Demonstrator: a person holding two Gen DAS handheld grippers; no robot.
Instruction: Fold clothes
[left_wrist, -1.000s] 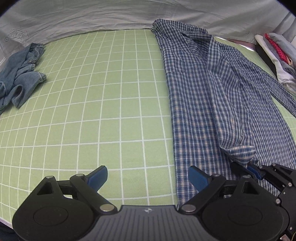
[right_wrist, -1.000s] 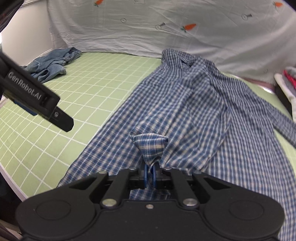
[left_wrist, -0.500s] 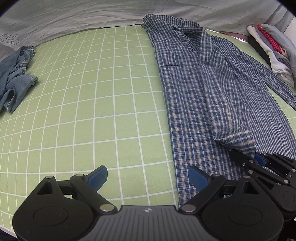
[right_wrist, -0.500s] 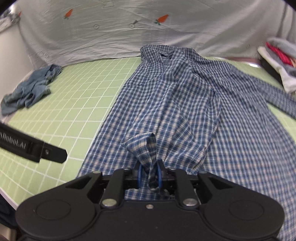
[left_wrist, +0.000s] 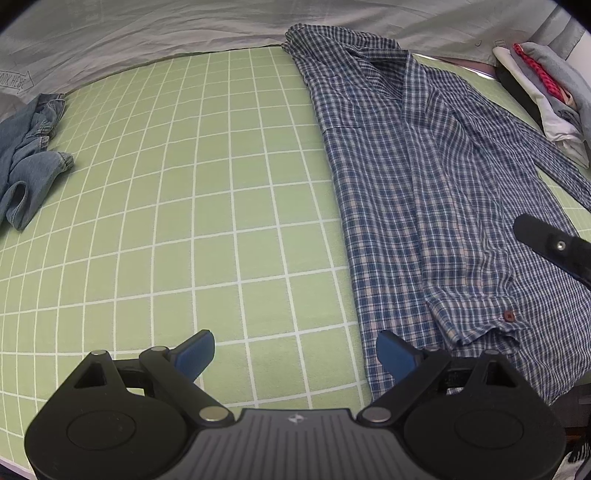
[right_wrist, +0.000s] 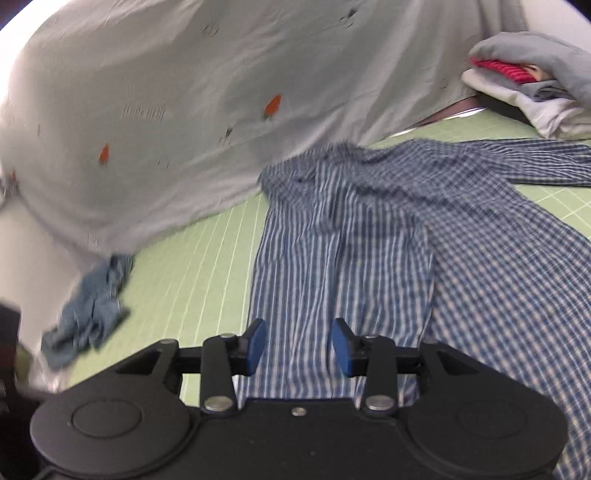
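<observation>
Blue plaid shirt (left_wrist: 424, 192) flat on mat

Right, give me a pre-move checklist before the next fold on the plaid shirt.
1. Right gripper empty: ok, jaws apart with nothing between them.
2. Left gripper empty: ok, wide open above the green grid mat.
3. Plaid shirt resting on the mat: ok, left sleeve folded across the body, cuff near the hem.
4. Right sleeve folded: not ok, it lies stretched out sideways.
5. Denim garment apart from the shirt: ok.
6. Shirt free of wrinkles: cannot tell, right wrist view is blurred.
</observation>
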